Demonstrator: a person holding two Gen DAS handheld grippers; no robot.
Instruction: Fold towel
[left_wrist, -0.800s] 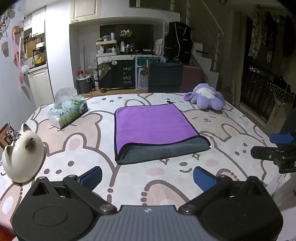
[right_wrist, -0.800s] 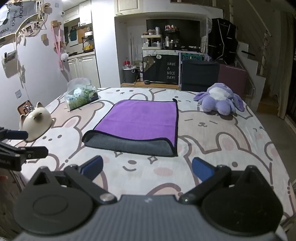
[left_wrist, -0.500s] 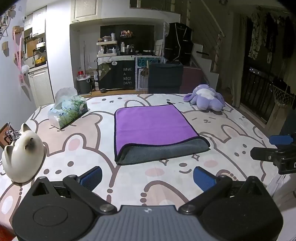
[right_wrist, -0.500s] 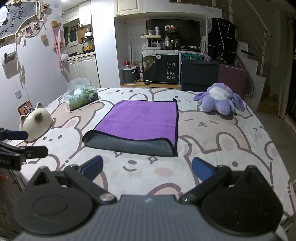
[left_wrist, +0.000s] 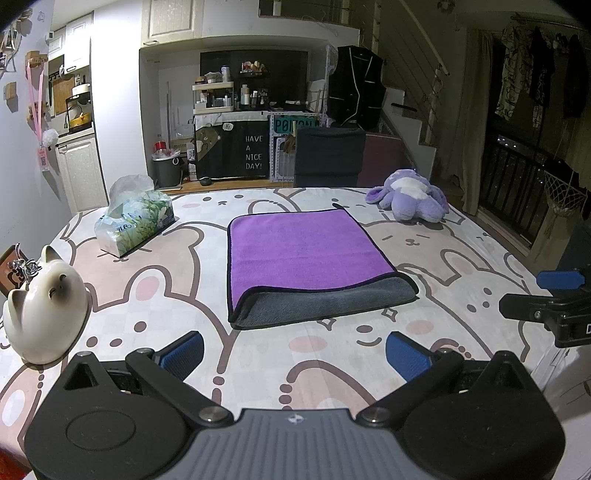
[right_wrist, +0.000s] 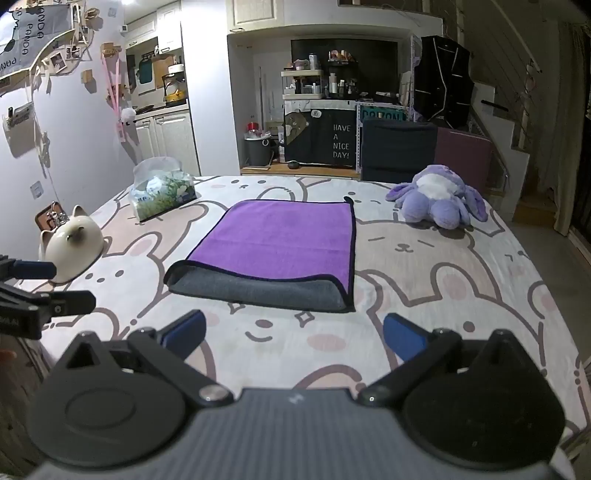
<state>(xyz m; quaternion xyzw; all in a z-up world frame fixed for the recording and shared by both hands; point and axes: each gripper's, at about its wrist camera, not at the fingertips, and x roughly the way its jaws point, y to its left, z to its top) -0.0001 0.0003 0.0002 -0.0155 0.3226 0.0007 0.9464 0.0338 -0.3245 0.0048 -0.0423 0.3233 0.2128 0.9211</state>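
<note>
A purple towel (left_wrist: 303, 251) with a grey underside lies folded on the bunny-print table, its grey fold edge toward me; it also shows in the right wrist view (right_wrist: 280, 240). My left gripper (left_wrist: 293, 350) is open and empty, held back near the table's front edge, short of the towel. My right gripper (right_wrist: 291, 334) is open and empty, also short of the towel's grey edge. Each gripper shows at the edge of the other's view: the right gripper (left_wrist: 550, 299), the left gripper (right_wrist: 33, 288).
A white cat figurine (left_wrist: 44, 306) stands at the front left. A tissue box (left_wrist: 135, 221) sits at the back left. A purple plush toy (left_wrist: 410, 201) lies at the back right. A dark chair (left_wrist: 328, 157) stands behind the table.
</note>
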